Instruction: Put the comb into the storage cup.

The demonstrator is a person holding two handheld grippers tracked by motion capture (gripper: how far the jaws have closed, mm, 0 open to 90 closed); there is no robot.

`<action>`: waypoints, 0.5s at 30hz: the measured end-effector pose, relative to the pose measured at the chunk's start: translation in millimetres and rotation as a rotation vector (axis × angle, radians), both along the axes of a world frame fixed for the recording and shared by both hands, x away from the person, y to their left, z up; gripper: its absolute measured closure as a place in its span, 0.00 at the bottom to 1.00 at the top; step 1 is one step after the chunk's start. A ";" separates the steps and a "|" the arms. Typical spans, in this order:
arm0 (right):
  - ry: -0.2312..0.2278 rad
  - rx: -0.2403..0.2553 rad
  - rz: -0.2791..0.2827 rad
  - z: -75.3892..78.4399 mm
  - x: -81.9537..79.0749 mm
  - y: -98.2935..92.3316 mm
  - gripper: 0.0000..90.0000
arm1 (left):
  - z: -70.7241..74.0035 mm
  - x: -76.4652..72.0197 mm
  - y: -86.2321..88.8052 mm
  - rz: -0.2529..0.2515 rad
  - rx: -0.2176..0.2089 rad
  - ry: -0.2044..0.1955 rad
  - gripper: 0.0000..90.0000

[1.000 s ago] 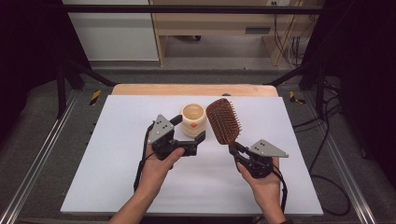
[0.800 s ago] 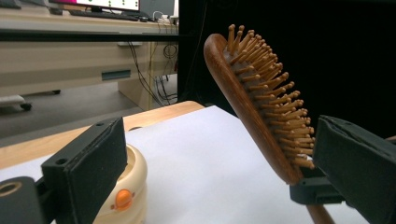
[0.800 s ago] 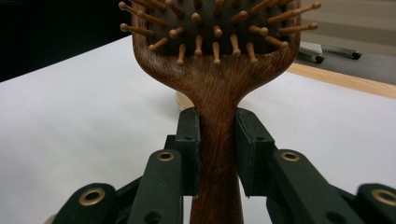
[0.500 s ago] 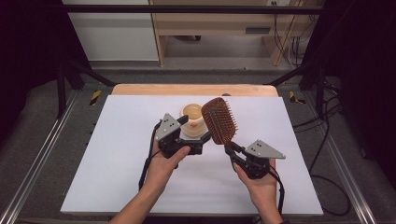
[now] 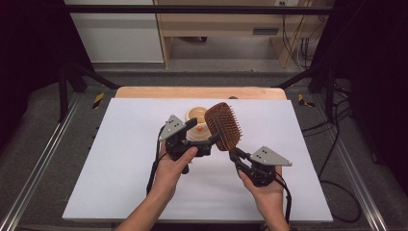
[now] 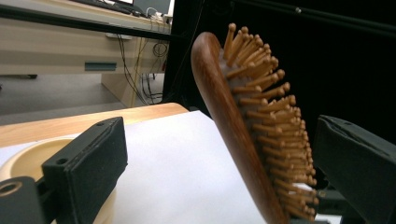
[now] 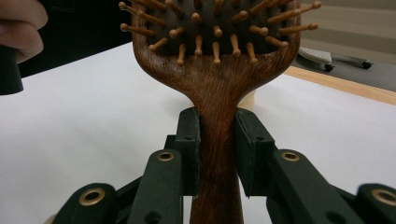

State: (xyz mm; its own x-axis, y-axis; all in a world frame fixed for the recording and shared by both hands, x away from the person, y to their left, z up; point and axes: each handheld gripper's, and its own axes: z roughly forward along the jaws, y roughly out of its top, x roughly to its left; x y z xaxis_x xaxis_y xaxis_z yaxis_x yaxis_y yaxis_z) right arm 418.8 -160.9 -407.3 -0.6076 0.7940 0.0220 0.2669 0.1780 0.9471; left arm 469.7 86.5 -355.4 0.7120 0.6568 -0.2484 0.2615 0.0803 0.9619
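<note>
White table [image 5: 120,159], wooden desk [image 5: 226,29] behind.

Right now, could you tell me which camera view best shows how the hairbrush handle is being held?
The right gripper view: the right gripper has both pads pressed on the hairbrush handle, close up. The high view shows the whole brush raised over the table, its handle small. The left gripper view shows the bristled head edge-on between open jaws.
</note>
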 end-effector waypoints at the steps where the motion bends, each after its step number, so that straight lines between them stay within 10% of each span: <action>1: 0.001 0.000 0.003 -0.3 -0.2 0.4 0.81 | -0.1 0.9 -0.3 0.000 -0.011 0.008 0.04; 15: -0.014 -0.028 0.028 -3.3 -2.8 10.2 0.81 | 8.3 11.3 -6.7 -0.034 -0.100 0.098 0.11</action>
State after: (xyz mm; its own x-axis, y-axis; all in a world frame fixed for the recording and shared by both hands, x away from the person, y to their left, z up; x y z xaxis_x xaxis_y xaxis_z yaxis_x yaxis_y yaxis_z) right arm 415.9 -150.7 -410.6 -0.6295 0.7769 -0.0092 0.2479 0.2121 0.9453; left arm 481.0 79.8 -347.2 0.7021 0.6015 -0.3811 0.3583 0.1640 0.9191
